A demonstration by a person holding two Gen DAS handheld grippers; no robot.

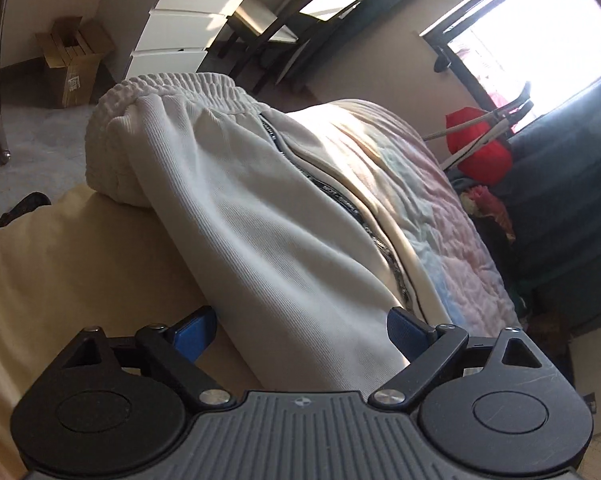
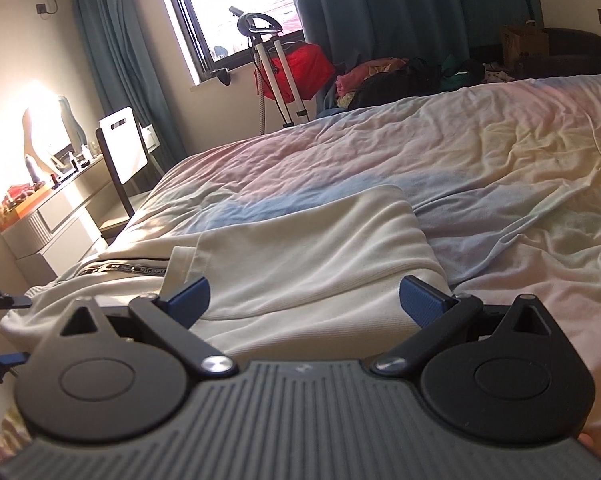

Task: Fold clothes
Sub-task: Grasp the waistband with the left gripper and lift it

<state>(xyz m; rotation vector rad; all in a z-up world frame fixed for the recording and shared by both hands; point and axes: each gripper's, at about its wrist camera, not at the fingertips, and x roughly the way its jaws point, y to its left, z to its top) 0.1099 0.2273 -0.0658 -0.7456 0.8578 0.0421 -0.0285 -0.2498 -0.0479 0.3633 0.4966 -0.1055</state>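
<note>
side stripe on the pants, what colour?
Black side stripe with pale lettering on white pants; clearest in left wrist view.

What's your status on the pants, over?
Left gripper open, right gripper open, holding nothing. White pants lying part-folded on the bed. Nothing in the way.

The lower end of the white trousers (image 1: 260, 216) ran out of sight beneath the left gripper (image 1: 302, 330) body at 6 o'clock. Lettering on their dark side tape (image 1: 340, 196) was too small to read. In the right wrist view, the trousers' near edge vanished under the right gripper (image 2: 304, 300), and small items on the dresser (image 2: 56, 204) at 9 o'clock were washed out by glare.
</note>
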